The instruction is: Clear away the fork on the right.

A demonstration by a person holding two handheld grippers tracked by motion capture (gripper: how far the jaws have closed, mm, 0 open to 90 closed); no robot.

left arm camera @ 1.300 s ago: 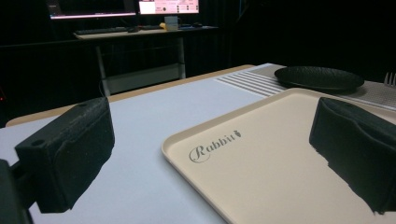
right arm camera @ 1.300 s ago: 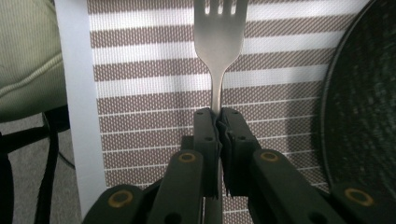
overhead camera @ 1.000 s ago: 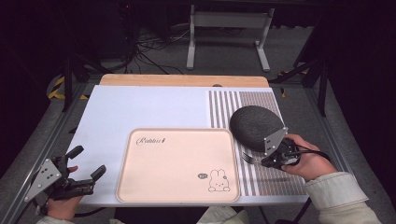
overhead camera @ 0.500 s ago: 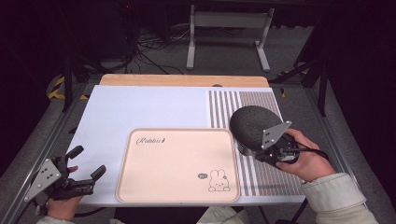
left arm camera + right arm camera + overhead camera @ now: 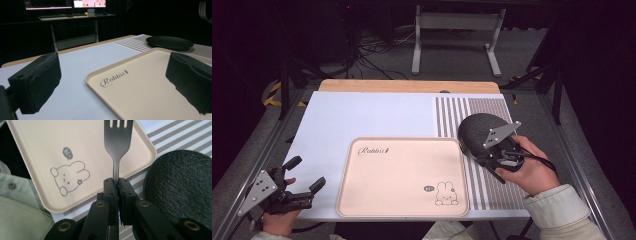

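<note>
Right claw (image 5: 117, 182): jaws clamped together on the thin handle of a dark metal fork (image 5: 118, 137). Fork is off the desk, tines pointing away from the claw, hanging over the near right corner of the beige plastic tray with the rabbit drawing (image 5: 75, 150).

In the high view the right claw (image 5: 492, 152) sits at the near edge of the round black textured plate (image 5: 477, 131), over the striped grey-and-white part of the placemat (image 5: 472, 107).

Left claw (image 5: 304, 175): jaws wide apart, nothing between them. It rests at the near left corner of the desk, just beside the tray's left rim (image 5: 343, 185). The left gripper view looks across the tray (image 5: 150, 82) toward the plate (image 5: 170, 42).

Progress, as judged: pick-up of the fork is done. The tray is bare and the plate has nothing on it. Remaining: carry the fork to its place, likely the tray, set it down, let go. Plate not yet handled.
</note>
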